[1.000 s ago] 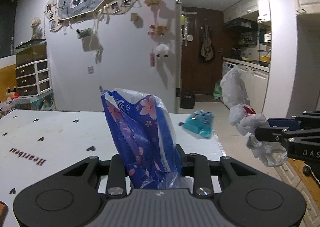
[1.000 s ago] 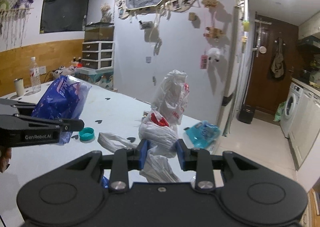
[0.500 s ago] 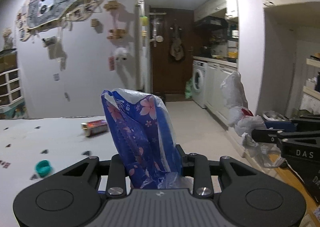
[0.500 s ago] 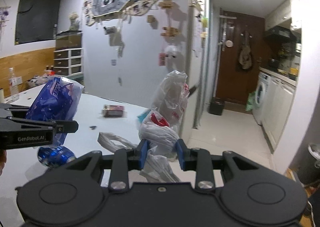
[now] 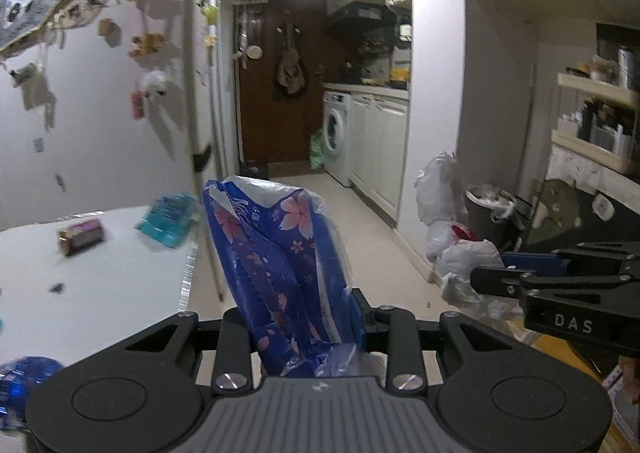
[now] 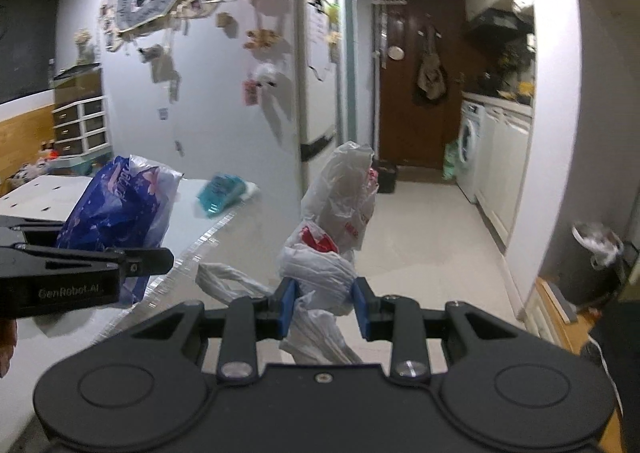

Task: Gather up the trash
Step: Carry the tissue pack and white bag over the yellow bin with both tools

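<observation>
At the far left of the left wrist view a crumpled blue wrapper (image 5: 24, 373) lies at the near edge of the white tabletop (image 5: 100, 293). Further back on it sit a small pinkish packet (image 5: 81, 236), blurred, and a teal packet (image 5: 170, 218) near the tabletop's right edge. In the middle, the left tool (image 5: 300, 329) is clamped on a blue plastic bag printed with pink flowers (image 5: 276, 253), which stands up out of the jaws, off the tabletop. Beyond it a corridor runs to a brown door (image 5: 280, 77), with a washing machine (image 5: 335, 131) and white cabinets along the right. A lined trash bin (image 5: 490, 205) stands on the floor by the right wall, well ahead of both tools. At the right edge the right tool (image 5: 492, 277) reaches in, with a white plastic bag (image 5: 460, 253) bunched at its tip.

In the right wrist view the left tool (image 6: 160, 257) enters from the left with the floral bag (image 6: 116, 209) in its grip, above the tabletop's edge (image 6: 208, 237). The teal packet (image 6: 220, 193) lies behind it. A loose white bag handle (image 6: 228, 281) rests on the tabletop corner. In the centre, the right tool (image 6: 322, 305) pinches the white bag with red print (image 6: 336, 229) between its blue pads; the bag rises above the jaws and trails below them. The trash bin (image 6: 596, 249) shows at the right, partly hidden by the wall.
</observation>
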Demonstrator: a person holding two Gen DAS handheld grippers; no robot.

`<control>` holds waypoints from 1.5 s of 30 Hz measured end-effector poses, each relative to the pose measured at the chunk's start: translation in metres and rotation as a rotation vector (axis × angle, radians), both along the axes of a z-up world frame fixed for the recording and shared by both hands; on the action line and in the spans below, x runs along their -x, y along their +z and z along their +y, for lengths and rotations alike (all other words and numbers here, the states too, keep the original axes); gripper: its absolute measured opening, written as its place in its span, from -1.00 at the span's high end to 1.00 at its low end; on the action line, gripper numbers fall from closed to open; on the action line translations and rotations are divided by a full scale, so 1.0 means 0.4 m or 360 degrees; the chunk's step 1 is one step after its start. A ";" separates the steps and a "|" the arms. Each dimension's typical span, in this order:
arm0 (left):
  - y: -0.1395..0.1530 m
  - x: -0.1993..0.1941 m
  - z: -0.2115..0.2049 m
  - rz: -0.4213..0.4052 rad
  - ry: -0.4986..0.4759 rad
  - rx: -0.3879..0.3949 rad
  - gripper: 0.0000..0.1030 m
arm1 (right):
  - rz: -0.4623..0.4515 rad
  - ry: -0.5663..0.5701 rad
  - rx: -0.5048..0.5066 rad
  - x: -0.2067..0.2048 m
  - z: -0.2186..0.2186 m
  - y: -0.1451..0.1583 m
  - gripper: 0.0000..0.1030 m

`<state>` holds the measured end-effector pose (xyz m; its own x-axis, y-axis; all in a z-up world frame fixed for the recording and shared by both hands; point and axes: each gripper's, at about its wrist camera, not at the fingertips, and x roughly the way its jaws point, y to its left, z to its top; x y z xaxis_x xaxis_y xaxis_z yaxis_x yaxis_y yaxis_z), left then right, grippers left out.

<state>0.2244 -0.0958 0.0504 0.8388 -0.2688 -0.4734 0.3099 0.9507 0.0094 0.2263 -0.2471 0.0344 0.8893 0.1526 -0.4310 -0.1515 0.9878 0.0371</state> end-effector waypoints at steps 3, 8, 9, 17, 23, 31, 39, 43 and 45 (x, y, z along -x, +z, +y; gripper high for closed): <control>-0.035 -0.017 -0.045 0.0041 -0.0038 -0.0007 0.36 | 0.0034 -0.0047 -0.0028 -0.008 -0.041 -0.034 0.37; -0.111 -0.044 -0.109 0.0132 -0.0093 -0.0028 0.36 | 0.0092 -0.0095 -0.0033 -0.021 -0.082 -0.091 0.37; -0.124 -0.054 -0.118 0.0149 -0.0099 -0.0033 0.36 | 0.0106 -0.0103 -0.0036 -0.023 -0.090 -0.103 0.37; -0.234 -0.121 -0.177 0.0294 -0.0145 -0.0075 0.36 | 0.0247 -0.0172 -0.0085 -0.071 -0.135 -0.227 0.38; -0.319 -0.196 -0.202 0.0404 -0.0151 -0.0112 0.36 | 0.0405 -0.0199 -0.0115 -0.132 -0.147 -0.332 0.38; -0.438 -0.324 -0.228 0.0588 -0.0153 -0.0136 0.36 | 0.0628 -0.0199 -0.0157 -0.225 -0.152 -0.471 0.38; -0.578 -0.442 -0.236 0.0837 -0.0133 -0.0047 0.36 | 0.0895 -0.0228 -0.0089 -0.331 -0.156 -0.630 0.38; -0.641 -0.492 -0.241 0.0895 -0.0117 -0.0077 0.36 | 0.1006 -0.0274 -0.0145 -0.377 -0.171 -0.700 0.38; -0.685 -0.507 -0.237 0.0967 -0.0143 -0.0032 0.36 | 0.1047 -0.0285 -0.0132 -0.392 -0.177 -0.733 0.38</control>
<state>0.4272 -0.1904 -0.2237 0.3917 -0.3118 -0.8657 0.3443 0.9222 -0.1763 0.3832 -0.3179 -0.2587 0.4609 0.0836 -0.8835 0.0938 0.9854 0.1421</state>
